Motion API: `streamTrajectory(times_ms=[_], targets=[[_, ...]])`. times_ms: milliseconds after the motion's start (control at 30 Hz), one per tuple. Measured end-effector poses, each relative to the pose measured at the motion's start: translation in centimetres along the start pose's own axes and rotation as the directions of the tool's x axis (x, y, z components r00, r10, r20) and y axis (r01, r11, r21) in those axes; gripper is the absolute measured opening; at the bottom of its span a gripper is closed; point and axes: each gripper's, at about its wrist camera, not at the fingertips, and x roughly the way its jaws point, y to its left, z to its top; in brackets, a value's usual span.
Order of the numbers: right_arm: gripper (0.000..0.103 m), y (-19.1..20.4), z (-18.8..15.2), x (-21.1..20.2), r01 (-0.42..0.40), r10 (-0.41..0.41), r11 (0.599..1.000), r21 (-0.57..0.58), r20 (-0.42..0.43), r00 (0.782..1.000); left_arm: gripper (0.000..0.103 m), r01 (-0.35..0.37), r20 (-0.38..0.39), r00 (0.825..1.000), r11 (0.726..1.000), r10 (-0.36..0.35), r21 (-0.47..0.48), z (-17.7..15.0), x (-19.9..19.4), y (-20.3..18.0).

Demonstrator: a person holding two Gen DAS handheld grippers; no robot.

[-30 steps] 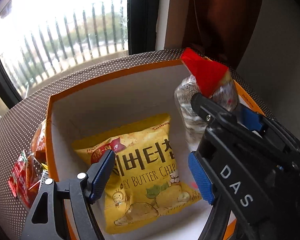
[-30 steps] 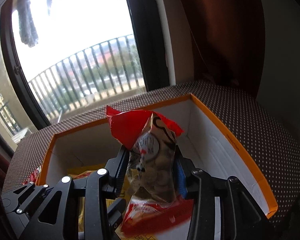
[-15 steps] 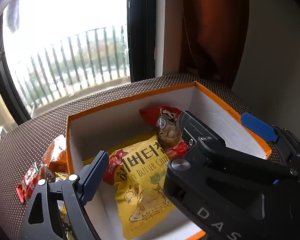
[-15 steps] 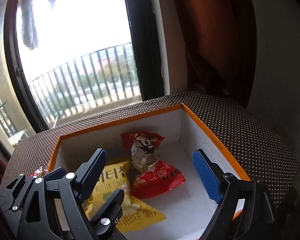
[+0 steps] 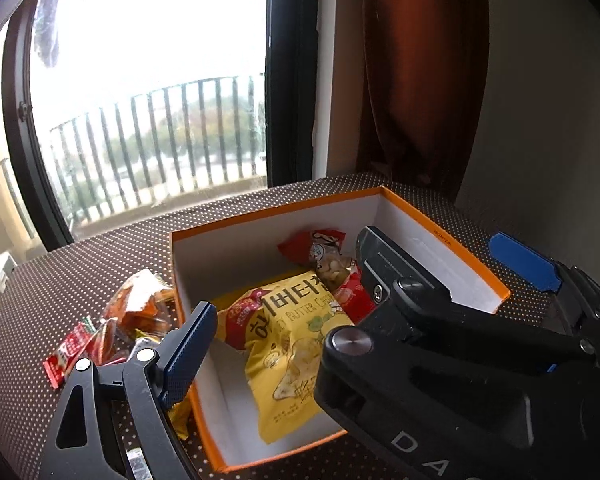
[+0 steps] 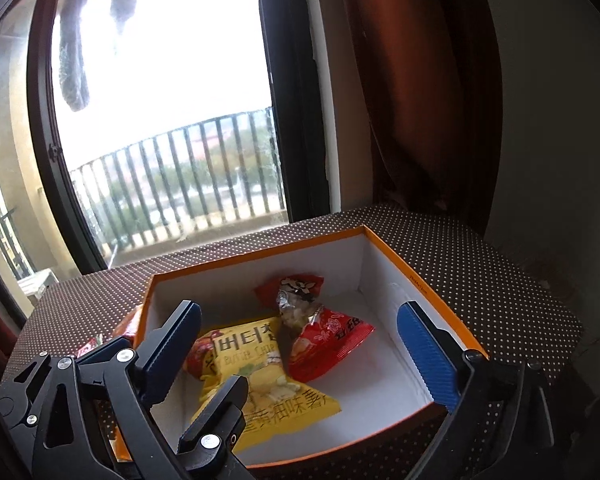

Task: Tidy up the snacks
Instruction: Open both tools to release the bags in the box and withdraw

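Right wrist view: right gripper (image 6: 300, 344) jaws opening, nothing between the pads; red snack bag (image 6: 316, 332) and yellow chip bag (image 6: 256, 368) lie beyond in the orange box (image 6: 416, 276). Left gripper (image 5: 276, 340) gapes empty.

Brown, white-dotted table (image 5: 100, 264) filling the lower half of both views, running back to the window. Sitting on it at centre frame: an open orange box (image 5: 476, 264), white inside, rim facing up. Just left of the box in the left wrist view, touching its left wall: a loose pile of red and orange packets (image 5: 112, 332), spilling toward the lower left. Only a sliver of that pile peeking out at the box's left edge in the right wrist view.
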Motion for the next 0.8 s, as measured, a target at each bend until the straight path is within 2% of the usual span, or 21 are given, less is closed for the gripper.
streamTrajectory(times_ms=[533,800], targets=[[0.103,3.8,-1.3,-4.9,-0.051,0.053,0.998,-0.035,0.080,0.995,0.090,-0.054,0.095,0.994,0.997,0.060,-0.062,-2.5,-5.8,1.9],[0.103,6.2,-3.2,-6.0,-0.094,0.100,0.994,-0.055,0.126,0.987,0.095,-0.137,0.144,0.978,0.985,0.151,-0.107,-5.2,-7.3,3.7]])
